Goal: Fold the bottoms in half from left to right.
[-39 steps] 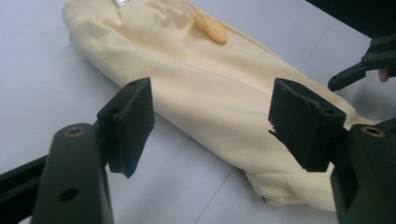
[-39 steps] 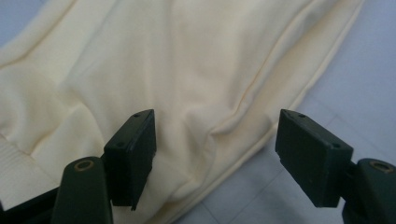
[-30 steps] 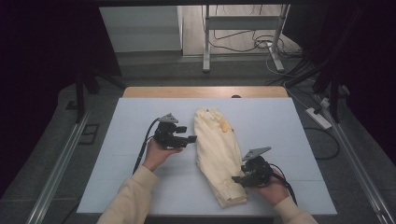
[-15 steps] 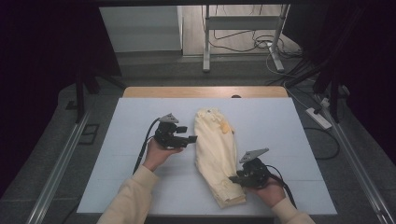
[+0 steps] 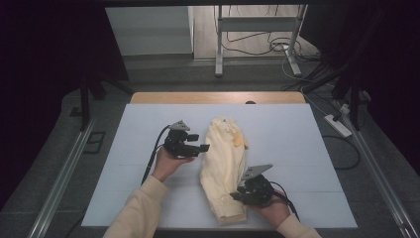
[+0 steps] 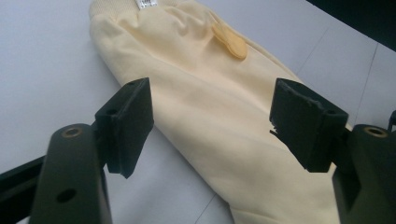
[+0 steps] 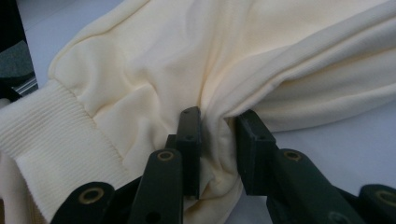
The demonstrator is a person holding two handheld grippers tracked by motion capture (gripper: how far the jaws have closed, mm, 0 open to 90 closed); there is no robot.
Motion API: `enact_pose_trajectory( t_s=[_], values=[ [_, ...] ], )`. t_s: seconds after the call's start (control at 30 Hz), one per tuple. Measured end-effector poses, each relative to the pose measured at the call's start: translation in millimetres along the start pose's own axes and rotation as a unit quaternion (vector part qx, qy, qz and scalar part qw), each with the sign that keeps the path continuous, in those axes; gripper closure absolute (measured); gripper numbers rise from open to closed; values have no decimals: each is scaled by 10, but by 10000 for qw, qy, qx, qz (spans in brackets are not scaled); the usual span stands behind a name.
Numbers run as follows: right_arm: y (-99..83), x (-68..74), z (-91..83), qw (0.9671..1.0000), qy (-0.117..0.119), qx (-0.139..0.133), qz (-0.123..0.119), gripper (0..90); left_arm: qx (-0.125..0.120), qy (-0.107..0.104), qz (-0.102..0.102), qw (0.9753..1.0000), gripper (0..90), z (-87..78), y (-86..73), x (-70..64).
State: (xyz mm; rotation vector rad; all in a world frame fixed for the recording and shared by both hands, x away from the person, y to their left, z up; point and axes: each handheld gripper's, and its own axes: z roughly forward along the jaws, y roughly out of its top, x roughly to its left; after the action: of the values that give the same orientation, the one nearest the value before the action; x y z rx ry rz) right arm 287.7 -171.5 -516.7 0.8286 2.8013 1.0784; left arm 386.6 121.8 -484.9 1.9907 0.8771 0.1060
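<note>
A cream-yellow garment (image 5: pixel 224 163) lies folded lengthwise down the middle of the white table (image 5: pixel 297 139), with a darker yellow patch (image 5: pixel 238 139) near its far end. Up close it is pale fabric (image 6: pixel 219 107) with that patch (image 6: pixel 229 40) and a ribbed hem (image 7: pixel 46 135). My left gripper (image 5: pixel 202 148) hovers open just left of the garment, jaws wide apart (image 6: pixel 210 121) over the cloth. My right gripper (image 5: pixel 236 195) is at the garment's near right edge, shut on a bunched fold of fabric (image 7: pixel 217 135).
The white table has a wooden strip (image 5: pixel 218 97) along its far edge. Metal stand legs (image 5: pixel 257 34) and cables (image 5: pixel 277 47) sit on the floor beyond. A power strip (image 5: pixel 338 125) lies on the floor at the right. Rails (image 5: pixel 59 183) run beside the table.
My right gripper has moved left and slightly nearer, pulling the garment's near end with it so the cloth bunches narrower. The left gripper has stayed put.
</note>
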Motion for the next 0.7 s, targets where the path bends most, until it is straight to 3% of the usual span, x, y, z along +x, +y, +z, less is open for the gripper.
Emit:
enact_pose_trajectory(
  t_s=[0.3,0.43,0.5,0.57,0.7],
  values=[
    [11,13,11,10000,38,-28,-69,710,-1,6,-13,10000,294,-7,-3,5],
    [17,-44,-52,9999,-36,-59,-109,550,23,7,-6,10000,293,-14,-7,0],
    [15,-90,-130,9996,-192,-199,-81,468,38,10,-6,10000,291,-22,-15,0],
    [16,-159,-211,9985,-360,-411,-4,416,36,24,-30,10000,291,-31,-30,-3],
    [45,-295,-296,9968,-467,-641,124,373,93,72,-27,9999,289,-58,-72,-17]
  ],
)
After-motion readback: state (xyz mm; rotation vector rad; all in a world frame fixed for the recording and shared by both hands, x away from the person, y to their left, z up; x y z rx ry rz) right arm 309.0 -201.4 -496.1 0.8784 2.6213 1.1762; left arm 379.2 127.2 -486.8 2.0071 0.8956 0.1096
